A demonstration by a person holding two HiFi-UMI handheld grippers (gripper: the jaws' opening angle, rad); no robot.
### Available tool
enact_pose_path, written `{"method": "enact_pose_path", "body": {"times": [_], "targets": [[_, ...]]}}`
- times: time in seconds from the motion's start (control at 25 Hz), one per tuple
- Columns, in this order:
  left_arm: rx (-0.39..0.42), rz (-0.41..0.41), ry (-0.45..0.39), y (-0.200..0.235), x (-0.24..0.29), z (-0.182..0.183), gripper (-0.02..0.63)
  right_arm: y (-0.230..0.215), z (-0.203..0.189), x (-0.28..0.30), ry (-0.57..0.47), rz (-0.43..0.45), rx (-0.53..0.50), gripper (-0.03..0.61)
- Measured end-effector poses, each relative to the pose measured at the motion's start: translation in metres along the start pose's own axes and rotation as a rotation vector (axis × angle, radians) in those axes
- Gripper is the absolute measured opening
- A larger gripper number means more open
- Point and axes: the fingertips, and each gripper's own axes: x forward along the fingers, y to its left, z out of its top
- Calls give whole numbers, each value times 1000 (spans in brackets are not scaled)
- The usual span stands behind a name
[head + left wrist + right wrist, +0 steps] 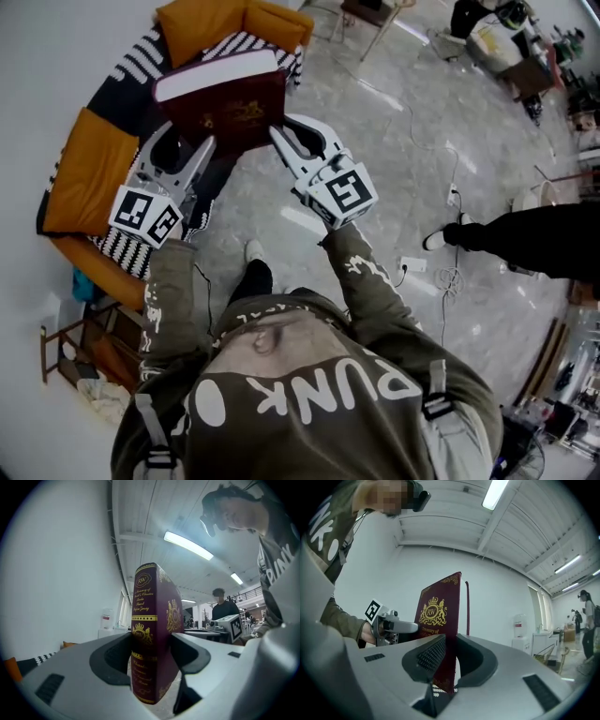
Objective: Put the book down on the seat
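This is looking like a big open lab or workshop hall. Strip lights [190,545] are running along a bare ribbed ceiling [440,524]. Cables [452,278] and a power strip [412,265] are lying on the polished stone floor [394,141]. Cluttered workbenches [511,52] are crowding the far corner, and an orange sofa [89,159] is sitting against the white wall [56,56].

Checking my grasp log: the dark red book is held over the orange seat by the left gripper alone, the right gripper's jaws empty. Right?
Wrong on the right gripper: the right gripper view shows its jaws closed on the book, at its cover. The left gripper clamps the spine too, so both hold the book over the orange seat.
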Motion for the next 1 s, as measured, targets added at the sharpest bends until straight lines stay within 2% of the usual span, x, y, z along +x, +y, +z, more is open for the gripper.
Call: {"method": "enact_pose_path", "body": {"times": [0.08, 0.36, 0.6, 0.76, 1.0], "targets": [[-19, -8, -10, 19, 11, 1, 250, -10, 0, 18, 7, -12, -4, 77], [-9, -30, -12, 27, 28, 6, 250, -26, 4, 23, -1, -27, -10, 75], [-37, -10, 14, 111, 105, -23, 250, -105, -38, 103, 18, -15, 21, 75], [-37, 20, 41, 140, 146, -42, 250, -148, -62, 130, 9, 11, 54, 76], [-52, 65, 74, 190, 238, -49, 250, -243, -82, 180, 16, 56, 121, 75]]}}
